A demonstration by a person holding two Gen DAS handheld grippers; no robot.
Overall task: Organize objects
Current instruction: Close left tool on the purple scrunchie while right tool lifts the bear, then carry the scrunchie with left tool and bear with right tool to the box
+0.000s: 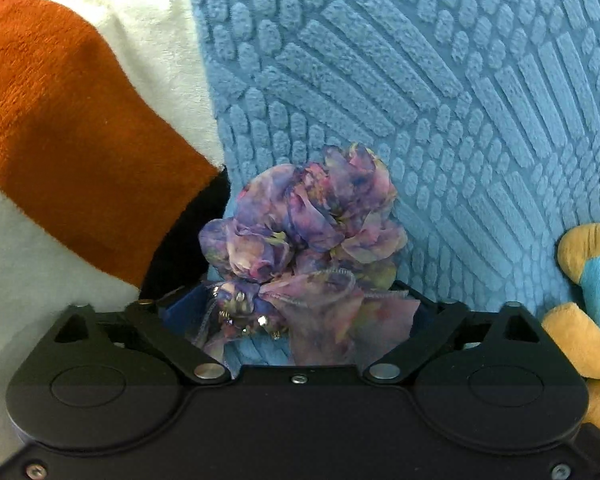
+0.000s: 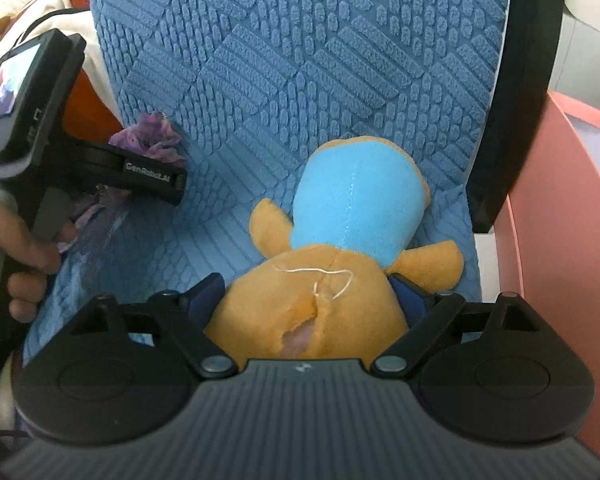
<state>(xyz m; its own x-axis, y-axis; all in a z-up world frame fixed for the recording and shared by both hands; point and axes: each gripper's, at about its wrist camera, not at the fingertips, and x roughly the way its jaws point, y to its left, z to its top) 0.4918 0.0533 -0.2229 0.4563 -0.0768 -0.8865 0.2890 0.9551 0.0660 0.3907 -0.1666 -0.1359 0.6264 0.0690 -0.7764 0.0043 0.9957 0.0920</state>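
A purple floral fabric scrunchie (image 1: 300,232) with small beads lies on the blue textured cushion (image 1: 440,80). My left gripper (image 1: 300,304) stands open around its near end, with a blue pad on either side. In the right wrist view one left finger (image 2: 148,174) shows with purple fabric (image 2: 152,140) above and below it. An orange and light-blue plush toy (image 2: 340,240) lies on the cushion (image 2: 260,60), a torn seam showing on its orange body. My right gripper (image 2: 308,292) is open, its jaws standing wide on both sides of the orange body.
A large white, orange and black plush (image 1: 60,120) crowds the cushion's left side. The small toy's orange limbs (image 1: 580,340) sit at the right. A black curved frame (image 2: 516,80) and a pink rim (image 2: 548,240) border the cushion. A person's hand (image 2: 32,252) holds the left gripper.
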